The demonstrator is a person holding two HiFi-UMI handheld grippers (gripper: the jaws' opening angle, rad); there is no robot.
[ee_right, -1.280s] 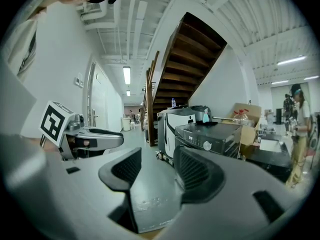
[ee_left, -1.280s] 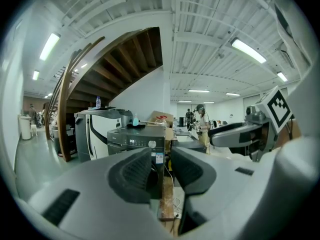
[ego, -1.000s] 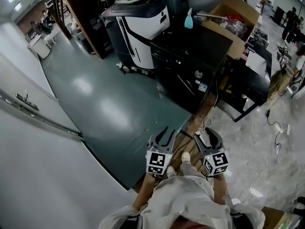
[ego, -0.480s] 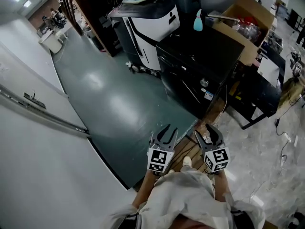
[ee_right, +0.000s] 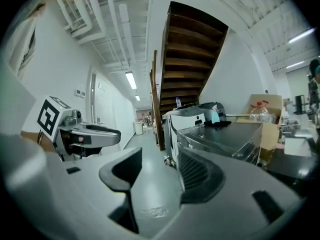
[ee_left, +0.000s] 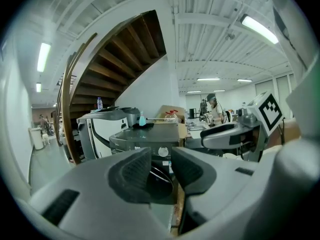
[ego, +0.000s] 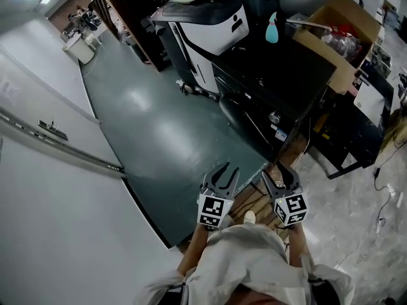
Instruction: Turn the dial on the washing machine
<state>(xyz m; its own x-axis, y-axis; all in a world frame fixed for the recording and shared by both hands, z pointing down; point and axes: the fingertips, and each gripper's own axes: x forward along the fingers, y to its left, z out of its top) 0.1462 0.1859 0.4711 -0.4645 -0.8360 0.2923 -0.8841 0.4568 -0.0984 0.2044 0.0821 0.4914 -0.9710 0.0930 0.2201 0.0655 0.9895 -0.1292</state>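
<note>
The black washing machine (ego: pixel 273 75) stands ahead on the floor, its small silver dial (ego: pixel 274 117) on the front panel facing me. Both grippers are held low in front of the person, well short of the machine. My left gripper (ego: pixel 227 169) is open and empty; in the left gripper view the dial (ee_left: pixel 163 151) shows through the gap of the left gripper (ee_left: pixel 161 169). My right gripper (ego: pixel 280 170) has just been closing, down to a narrow gap with nothing in it. In the right gripper view the right gripper (ee_right: pixel 160 174) points past the washing machine (ee_right: pixel 225 134) at bare floor.
A white and black appliance (ego: pixel 206 27) stands to the washer's left, with a teal spray bottle (ego: pixel 272 29) on the washer's top. A cardboard box (ego: pixel 337 37) and a black table (ego: pixel 356 126) are at the right. A white wall (ego: pixel 44 189) runs along the left. A wooden staircase (ee_left: pixel 125 49) rises behind.
The person has walked forward: the washing machine and its dial sit nearer and lower in the head view. Both grippers came along, held side by side as before.
</note>
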